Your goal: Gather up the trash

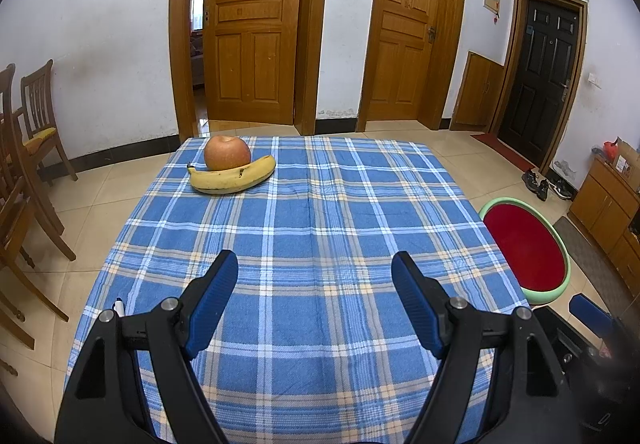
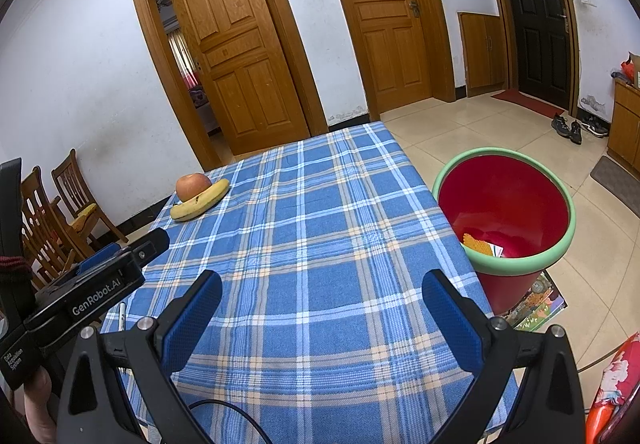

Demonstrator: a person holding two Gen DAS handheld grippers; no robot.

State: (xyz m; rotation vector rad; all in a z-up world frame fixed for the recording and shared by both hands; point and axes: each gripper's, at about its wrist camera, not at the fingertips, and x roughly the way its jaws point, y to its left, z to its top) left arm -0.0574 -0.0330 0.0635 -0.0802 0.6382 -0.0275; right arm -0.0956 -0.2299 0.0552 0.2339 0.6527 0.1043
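Right now our left claw (image 1: 315, 264) hangs over the near part of the surface (image 1: 320, 212) with its blue-padded fingers (image 1: 214, 294) spread wide apart and nothing between them. Our right claw (image 2: 322, 284) does likewise, its fingers (image 2: 192, 318) apart over the checked blue cloth, gripping nothing. From the right wrist view we see the left claw's black body just to the left, with a hand below it at the picture's edge.

Just outside the left claw's left finger, a small white object (image 1: 119, 306) lies near the cloth's edge; we cannot tell what it is. A thin dark cable (image 2: 236, 414) curls across the near edge of the surface below the right claw.

Farther out, at the far left corner of the surface, a yellow banana (image 1: 232, 177) lies curved around the near side of a reddish apple (image 1: 227, 153), the two touching, both well apart from either claw.

Off the right side of the surface stands the trash bin (image 2: 560, 240), red with a pale green rim, just beside the cloth's edge. Inside it we see an orange piece (image 2: 476, 243) and some paper at the bottom. The bin rests on a colourful printed booklet (image 2: 538, 304) on the tiled floor.

Beyond are wooden chairs (image 1: 38, 116) at the left, wooden doors and a dark door on the far wall
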